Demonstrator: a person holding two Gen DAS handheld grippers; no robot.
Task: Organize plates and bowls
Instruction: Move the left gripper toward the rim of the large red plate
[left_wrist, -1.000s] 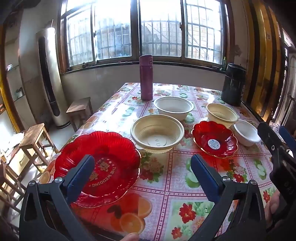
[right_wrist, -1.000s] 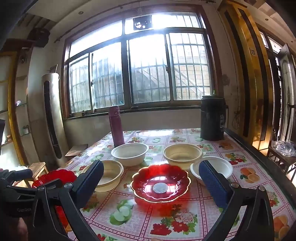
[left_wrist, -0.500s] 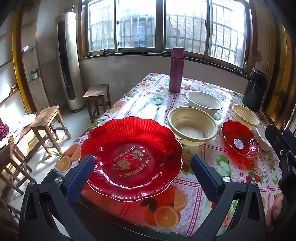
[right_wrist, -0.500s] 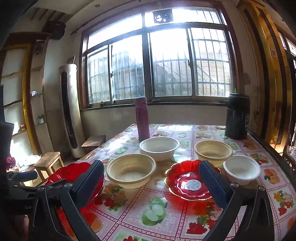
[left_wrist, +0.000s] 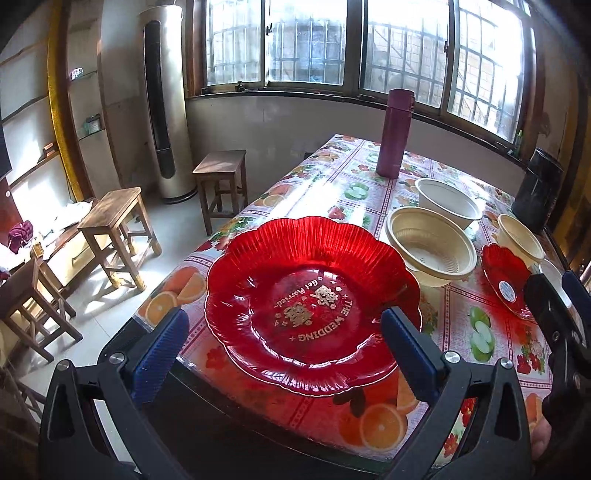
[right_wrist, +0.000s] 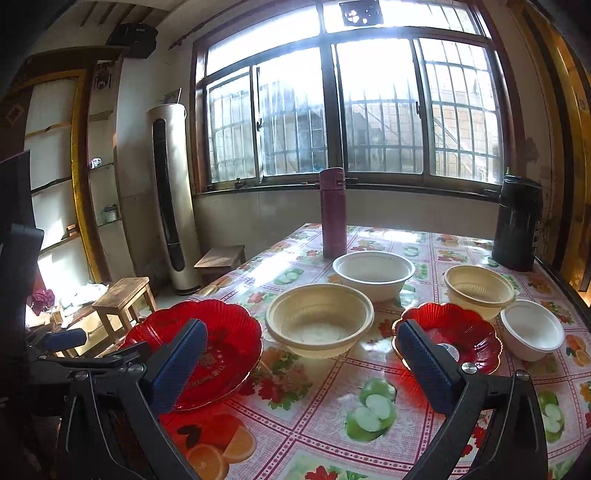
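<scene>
A large red scalloped plate (left_wrist: 310, 295) (right_wrist: 221, 343) with gold lettering lies at the table's near left corner. My left gripper (left_wrist: 284, 339) is open just in front of it, fingers either side of its near rim. A big cream bowl (left_wrist: 430, 245) (right_wrist: 319, 319), a white bowl (left_wrist: 448, 203) (right_wrist: 373, 273), a small red plate (left_wrist: 506, 286) (right_wrist: 448, 334), a smaller cream bowl (left_wrist: 519, 236) (right_wrist: 478, 286) and a small white bowl (right_wrist: 532, 328) stand behind. My right gripper (right_wrist: 299, 365) hangs open above the table, nothing between its fingers.
A purple flask (right_wrist: 332, 212) and a black jug (right_wrist: 517, 221) stand at the table's far side on the floral cloth (right_wrist: 332, 406). Wooden stools (left_wrist: 114, 218) and a tall air conditioner (left_wrist: 164, 103) stand on the floor to the left.
The left gripper has swung left and come to face the large red plate at the table's corner. The right gripper's view has turned left too, now showing that plate.
</scene>
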